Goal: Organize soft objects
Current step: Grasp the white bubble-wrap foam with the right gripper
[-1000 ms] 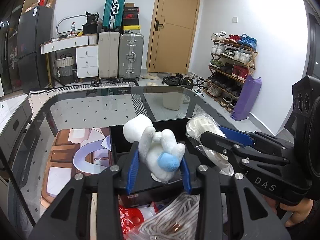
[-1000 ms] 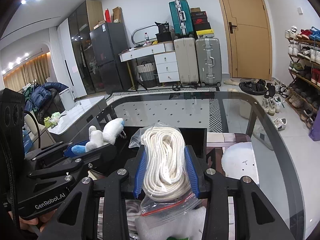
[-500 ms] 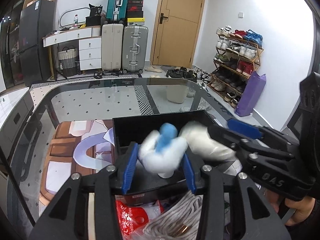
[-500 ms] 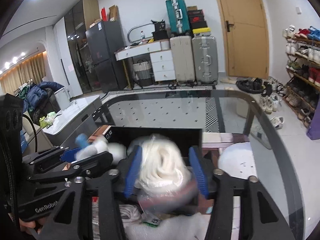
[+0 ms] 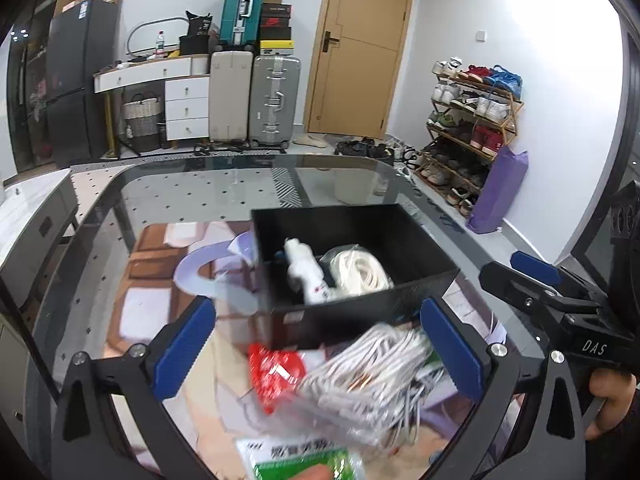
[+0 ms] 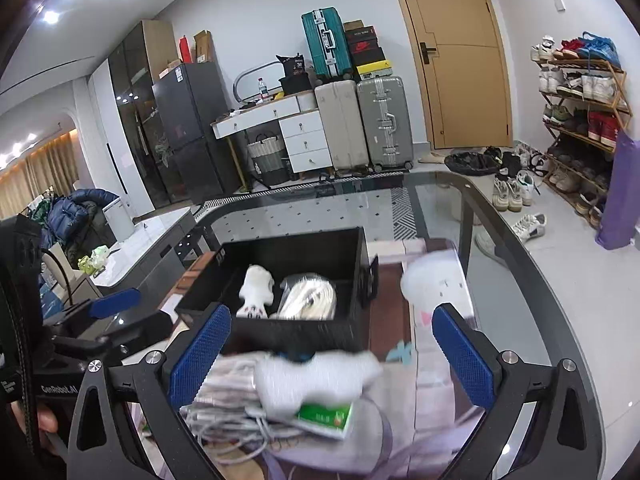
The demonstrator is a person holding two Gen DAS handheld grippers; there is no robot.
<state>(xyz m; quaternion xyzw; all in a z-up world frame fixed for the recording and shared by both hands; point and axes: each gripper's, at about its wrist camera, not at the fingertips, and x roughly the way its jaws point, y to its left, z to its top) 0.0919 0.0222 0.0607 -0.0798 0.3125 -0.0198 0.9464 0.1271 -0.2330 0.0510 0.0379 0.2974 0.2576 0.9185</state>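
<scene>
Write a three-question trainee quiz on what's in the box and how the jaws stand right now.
1. True or false: the plush toy lies inside the black box.
2. What lies beside it in the box? A) bagged white rope B) a shoe C) a bottle
3. Fill in: the jaws of the left gripper and the right gripper are both ____.

Key: 1 true; 2 A; 3 open.

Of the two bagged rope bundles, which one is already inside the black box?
The bagged white rope lying beside the plush toy in the black box. The greyer bundle lies outside on the glass table, between the left gripper's open fingers.
</scene>
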